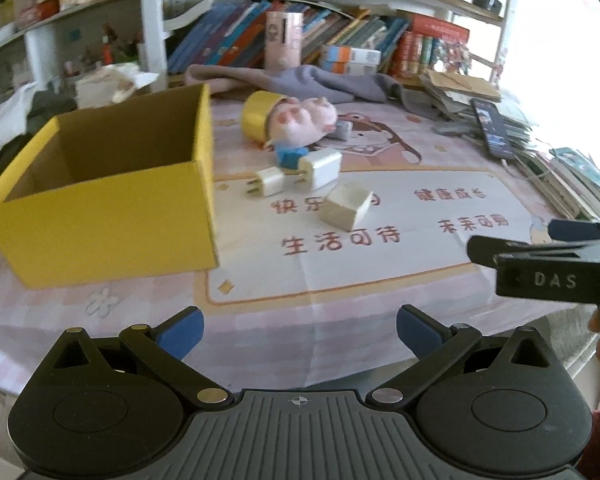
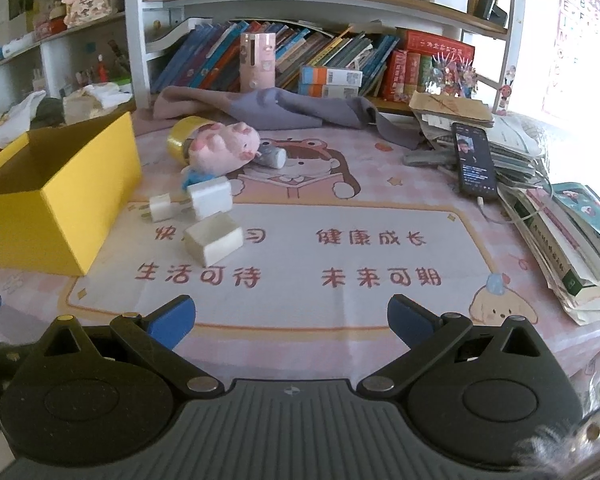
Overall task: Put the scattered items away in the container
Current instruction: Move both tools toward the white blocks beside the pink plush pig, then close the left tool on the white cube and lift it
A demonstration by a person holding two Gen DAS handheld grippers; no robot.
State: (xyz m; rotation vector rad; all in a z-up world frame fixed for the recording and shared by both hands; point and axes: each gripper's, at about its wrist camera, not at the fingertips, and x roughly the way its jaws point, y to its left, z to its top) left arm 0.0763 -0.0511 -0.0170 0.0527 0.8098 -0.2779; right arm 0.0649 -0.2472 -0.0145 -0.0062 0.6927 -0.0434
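- Left wrist view: the left gripper (image 1: 300, 336) hangs above the near edge of the table (image 1: 260, 320), its blue-tipped jaws spread wide with nothing between them.
- The yellow box (image 1: 112, 216) stands open-topped at the left of the table, and no item shows inside it.
- Just right of the box lie three white chargers: a small one (image 1: 271, 181) with prongs toward the box, a larger one (image 1: 323, 168) touching it, and a third (image 1: 346, 207) a little nearer the camera, on the mat's red lettering.
- Behind the chargers a pink pig toy (image 1: 300, 120) lies on its side against a yellow tape roll (image 1: 257, 118).
- The right gripper (image 1: 476, 242) comes in from the right edge, seen side on; whether it is open cannot be told here.
- Right wrist view: the right gripper (image 2: 291, 320) is over the near edge of the table (image 2: 380, 320), jaws wide apart and empty.
- The box (image 2: 60, 208) is at the left; the small charger (image 2: 161, 208), larger charger (image 2: 211, 197) and third charger (image 2: 214, 242) lie just right of it.
- The pig (image 2: 224, 146) rests against the tape roll (image 2: 180, 136) behind them, with a small grey piece (image 2: 271, 155) at its snout.
- A phone (image 2: 474, 162) leans on a stack of books (image 2: 560, 240) at the right, its screen lit.
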